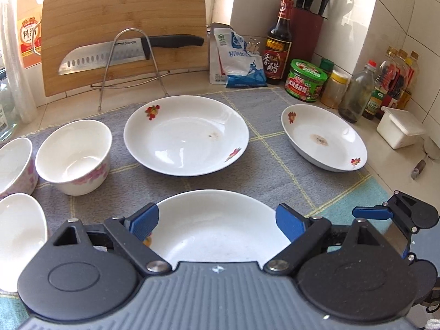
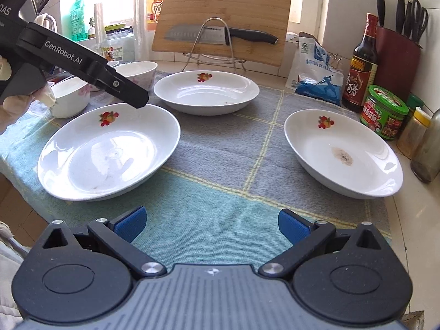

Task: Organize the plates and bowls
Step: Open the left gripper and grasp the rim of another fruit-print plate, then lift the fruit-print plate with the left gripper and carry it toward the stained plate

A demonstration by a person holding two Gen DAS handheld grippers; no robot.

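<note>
The left gripper point(image 1: 217, 220) is hovering over the near plate point(image 1: 220, 228), fingers half-wide and empty; the right gripper point(image 2: 211, 225) is waiting wide over the cloth point(image 2: 220, 192).

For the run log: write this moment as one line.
left tool: open, over near plate | right tool: open, empty | plates unstacked

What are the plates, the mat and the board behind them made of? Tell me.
Plates: likely glazed ceramic, glossy white with window glare and printed fruit.
Mat: woven cloth, matte, visible weave and checked lines.
Cutting board: looks like bamboo, with parallel strip grain.
</note>
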